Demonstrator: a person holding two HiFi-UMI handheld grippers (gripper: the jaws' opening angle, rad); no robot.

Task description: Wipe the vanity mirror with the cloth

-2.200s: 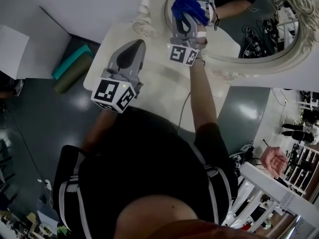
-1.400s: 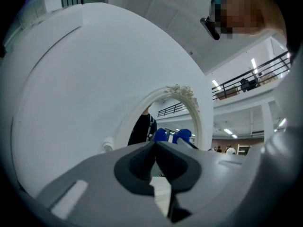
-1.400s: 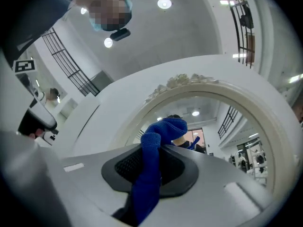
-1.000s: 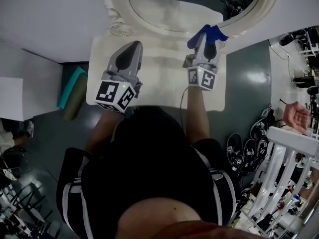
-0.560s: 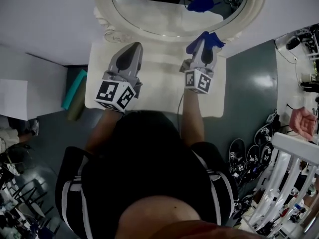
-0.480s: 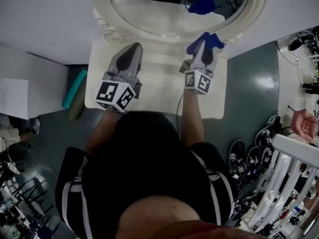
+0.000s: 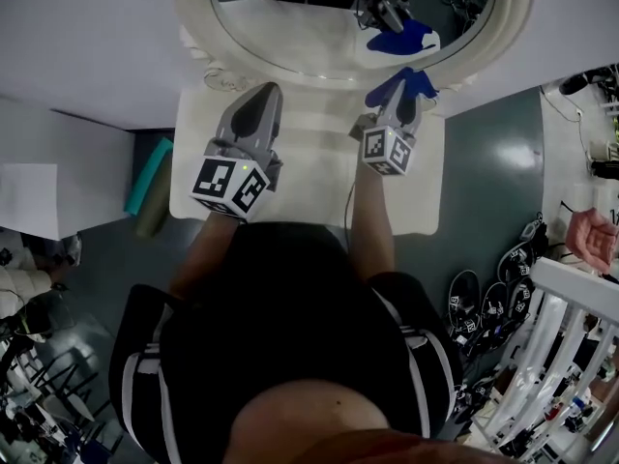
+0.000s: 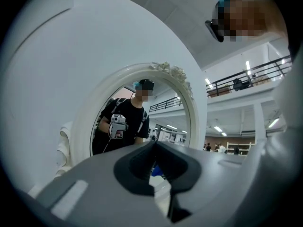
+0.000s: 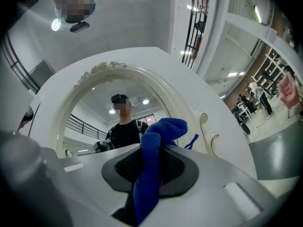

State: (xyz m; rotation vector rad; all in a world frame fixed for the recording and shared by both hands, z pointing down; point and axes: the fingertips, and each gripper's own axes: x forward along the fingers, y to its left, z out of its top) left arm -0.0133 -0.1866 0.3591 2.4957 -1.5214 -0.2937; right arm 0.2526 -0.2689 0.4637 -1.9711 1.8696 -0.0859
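Note:
The oval vanity mirror [image 7: 300, 32] in its white carved frame [image 7: 503, 37] stands at the back of a white table [image 7: 309, 177]. My right gripper [image 7: 398, 95] is shut on a blue cloth [image 7: 408, 82], held over the table just short of the frame's lower right edge. The cloth's reflection [image 7: 403, 40] shows in the glass. In the right gripper view the cloth [image 9: 154, 143] sticks up between the jaws in front of the mirror [image 9: 102, 110]. My left gripper [image 7: 261, 100] hovers over the table's left half, shut and holding nothing. The left gripper view faces the mirror [image 8: 135, 119].
A white wall [image 7: 87, 37] rises behind the mirror. On the dark floor to the left lies a teal roll [image 7: 147, 177], next to a white panel [image 7: 29, 201]. At the right are a white railing [image 7: 571, 293] and another person's hand [image 7: 592, 238].
The right gripper with the cloth has come off the mirror glass and down over the table. The left gripper has kept its place. My head view has swung round.

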